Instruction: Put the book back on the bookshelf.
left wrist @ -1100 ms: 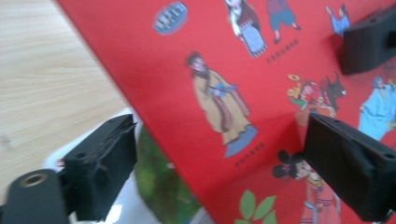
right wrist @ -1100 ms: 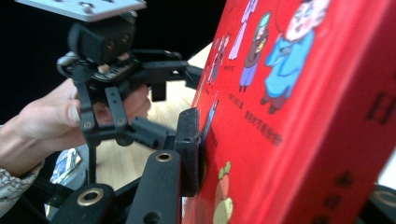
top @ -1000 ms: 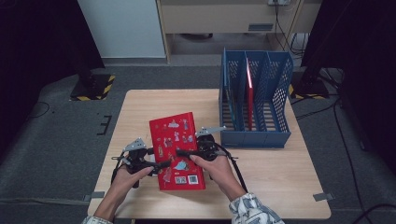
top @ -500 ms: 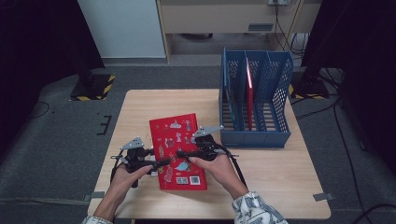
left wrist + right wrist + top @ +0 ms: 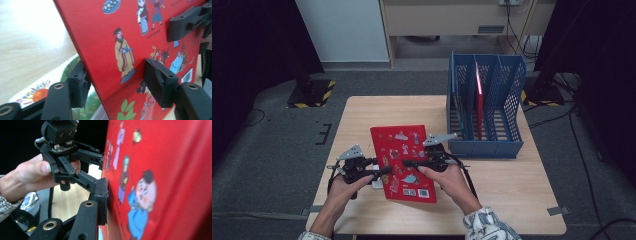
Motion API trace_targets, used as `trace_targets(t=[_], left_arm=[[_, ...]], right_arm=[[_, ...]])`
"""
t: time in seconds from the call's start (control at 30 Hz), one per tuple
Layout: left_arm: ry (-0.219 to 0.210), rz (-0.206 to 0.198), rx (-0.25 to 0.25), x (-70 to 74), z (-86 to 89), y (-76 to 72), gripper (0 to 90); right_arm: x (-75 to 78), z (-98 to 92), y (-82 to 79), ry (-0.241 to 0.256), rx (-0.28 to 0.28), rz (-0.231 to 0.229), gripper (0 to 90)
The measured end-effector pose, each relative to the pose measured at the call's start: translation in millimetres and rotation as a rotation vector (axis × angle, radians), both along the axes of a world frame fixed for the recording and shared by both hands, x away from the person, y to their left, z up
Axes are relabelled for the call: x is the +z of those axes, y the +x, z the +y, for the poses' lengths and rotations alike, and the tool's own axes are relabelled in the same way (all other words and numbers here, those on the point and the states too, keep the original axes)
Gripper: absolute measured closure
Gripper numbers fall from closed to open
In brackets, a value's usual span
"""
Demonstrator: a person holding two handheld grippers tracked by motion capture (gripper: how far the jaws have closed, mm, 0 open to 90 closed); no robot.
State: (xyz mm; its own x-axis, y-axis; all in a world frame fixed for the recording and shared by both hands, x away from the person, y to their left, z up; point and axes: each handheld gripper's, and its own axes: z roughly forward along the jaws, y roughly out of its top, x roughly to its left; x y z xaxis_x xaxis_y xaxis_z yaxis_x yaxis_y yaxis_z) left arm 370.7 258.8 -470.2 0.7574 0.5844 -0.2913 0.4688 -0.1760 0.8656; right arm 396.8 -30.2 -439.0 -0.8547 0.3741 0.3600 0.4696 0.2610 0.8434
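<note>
A red picture book (image 5: 403, 161) with cartoon figures on its cover is held tilted over the table's front half. My left gripper (image 5: 381, 171) grips its left edge. In the left gripper view one pad (image 5: 160, 85) presses on the cover and the other pad (image 5: 79, 86) sits behind the book (image 5: 120, 37). My right gripper (image 5: 408, 163) is shut on the book from the right. One of its pads (image 5: 102, 200) lies flat on the cover (image 5: 162, 170); the other is hidden behind the book.
A blue mesh file rack (image 5: 486, 142) stands at the right back of the wooden table (image 5: 362, 115), with a thin red book (image 5: 479, 100) upright in one slot. A white and green booklet (image 5: 32, 93) lies flat under the held book.
My left gripper has edged slightly to the left. The red book and my right gripper stay about where they were, still held.
</note>
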Motion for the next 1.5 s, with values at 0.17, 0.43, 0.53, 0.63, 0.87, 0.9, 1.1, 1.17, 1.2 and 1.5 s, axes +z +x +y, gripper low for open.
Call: trace_targets(t=[0.17, 0.43, 0.53, 0.63, 0.87, 0.9, 1.1, 1.17, 1.2, 1.5], left_arm=[[-0.006, -0.013, 0.003, 5.5, 4.8, -2.0, 46.3], [-0.015, -0.033, 0.016, 18.3, 8.0, -7.3, 48.9], [-0.015, -0.051, 0.021, 25.3, 9.8, -7.5, 49.5], [-0.005, -0.067, 0.035, 30.6, 11.9, -5.1, 49.7], [0.056, -0.108, 0.068, 34.7, 18.1, 4.2, 48.8], [0.059, -0.110, 0.074, 34.3, 19.0, 4.9, 48.5], [0.057, -0.119, 0.103, 27.7, 25.1, 6.9, 46.9], [0.049, -0.130, 0.107, 25.7, 24.6, 7.1, 46.7], [0.051, -0.134, 0.107, 25.6, 24.1, 7.2, 46.7], [0.062, -0.168, 0.118, 23.3, 11.8, 4.1, 45.2]], right_arm=[[5.0, 2.1, -0.9, -0.002, 0.016, -0.033, 75.8], [13.9, 2.9, -2.2, 0.011, 0.037, -0.073, 76.0], [17.1, 2.7, -2.1, 0.028, 0.044, -0.092, 75.9], [19.2, 4.2, -0.1, 0.044, 0.047, -0.110, 75.6], [15.1, 14.3, 13.0, 0.061, 0.051, -0.158, 73.2], [13.2, 16.0, 14.4, 0.062, 0.052, -0.167, 73.0], [2.6, 24.4, 20.2, 0.080, 0.049, -0.187, 70.9], [1.1, 25.3, 19.7, 0.080, 0.038, -0.193, 70.0], [1.1, 24.8, 19.4, 0.075, 0.030, -0.198, 69.1], [14.2, 13.4, 12.7, 0.086, -0.026, -0.273, 63.0]])
